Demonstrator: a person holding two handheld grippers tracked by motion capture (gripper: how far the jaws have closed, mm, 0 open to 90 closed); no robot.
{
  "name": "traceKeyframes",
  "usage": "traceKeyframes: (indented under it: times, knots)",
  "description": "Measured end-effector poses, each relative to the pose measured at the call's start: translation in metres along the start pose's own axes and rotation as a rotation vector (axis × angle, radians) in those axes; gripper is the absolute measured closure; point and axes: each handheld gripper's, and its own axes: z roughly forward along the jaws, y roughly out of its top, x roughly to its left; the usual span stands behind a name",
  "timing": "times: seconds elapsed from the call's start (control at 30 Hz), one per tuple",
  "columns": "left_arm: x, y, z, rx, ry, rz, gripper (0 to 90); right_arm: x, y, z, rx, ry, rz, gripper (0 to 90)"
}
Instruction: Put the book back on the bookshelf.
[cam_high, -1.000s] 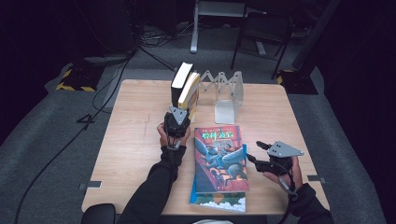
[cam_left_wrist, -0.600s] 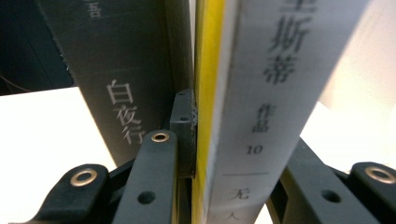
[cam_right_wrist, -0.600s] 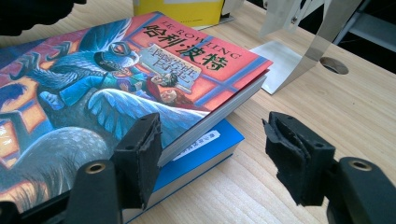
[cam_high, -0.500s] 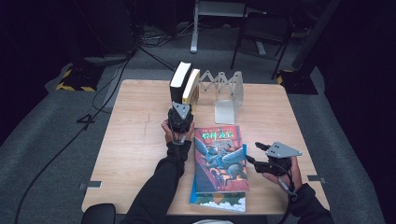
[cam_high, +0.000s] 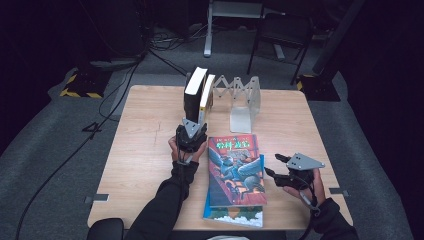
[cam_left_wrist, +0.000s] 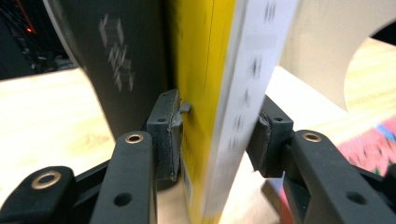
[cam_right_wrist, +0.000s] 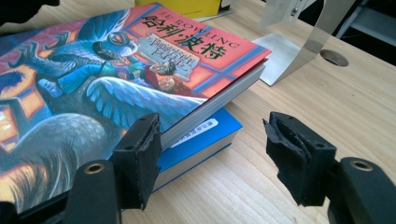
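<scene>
Straddling the yellow book (cam_left_wrist: 205, 93), the left gripper (cam_high: 191, 131) has just been opening its jaws: the left pad (cam_left_wrist: 164, 135) sits at the yellow cover, the right pad (cam_left_wrist: 264, 140) stands slightly off the white spine side, so the grip looks released or nearly so. That book stands upright just ahead of the gripper, leaning on a black book (cam_left_wrist: 121, 60) to its left, with the metal rack (cam_high: 240, 102) beyond. A thin paperback like this is light but floppy and smooth-covered; I would pinch it low across the spine edge, where it is stiffest.

The right gripper (cam_high: 280, 172) hovers half open and empty, beside the picture book (cam_right_wrist: 116, 74) that lies on a blue book (cam_right_wrist: 196, 140), its left pad near their corner.
</scene>
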Motion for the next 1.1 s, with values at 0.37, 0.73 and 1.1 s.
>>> traceKeyframes:
  times: [0.37,0.73,1.1]
  knots:
    - [-0.007,-0.007,0.001,0.029,0.026,-0.01,71.7,0.004,-0.002,-0.001,-0.002,0.066,-0.033,35.1]
    - [-0.008,0.008,0.026,0.047,0.052,-0.086,71.5,0.005,-0.003,0.002,0.016,0.076,-0.035,35.0]
    - [-0.012,-0.003,0.007,0.035,-0.012,-0.031,67.1,0.003,-0.003,0.0,0.013,0.067,-0.027,34.6]
